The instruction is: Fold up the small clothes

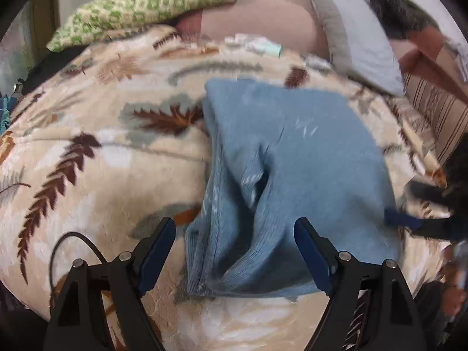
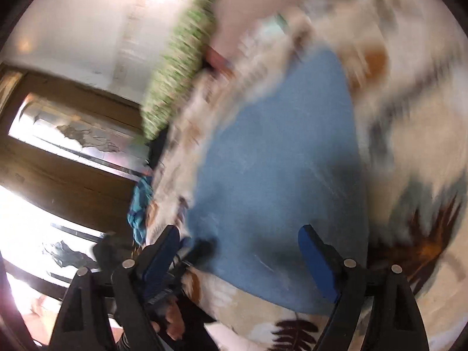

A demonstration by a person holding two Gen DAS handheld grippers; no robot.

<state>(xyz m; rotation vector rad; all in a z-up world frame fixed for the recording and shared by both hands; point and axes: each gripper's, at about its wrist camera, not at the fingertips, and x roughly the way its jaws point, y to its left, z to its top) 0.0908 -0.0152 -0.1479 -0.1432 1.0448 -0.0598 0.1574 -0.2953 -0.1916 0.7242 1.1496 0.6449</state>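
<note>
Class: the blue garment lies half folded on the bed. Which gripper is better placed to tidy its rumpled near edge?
Probably left. The left gripper hangs open right over the garment's bunched folds; the right gripper faces a smooth part.

Your right view is smeared by motion blur, window (image 2: 26, 204) glare at left; left view evenly lit, edges curved.

The right wrist view is smeared by motion: the green patterned pillow (image 2: 178, 67) and the blanket's (image 2: 409, 117) leaf print are streaks. In the left wrist view, the right claw (image 1: 409, 220) is blurred and cut off at the edge.
</note>
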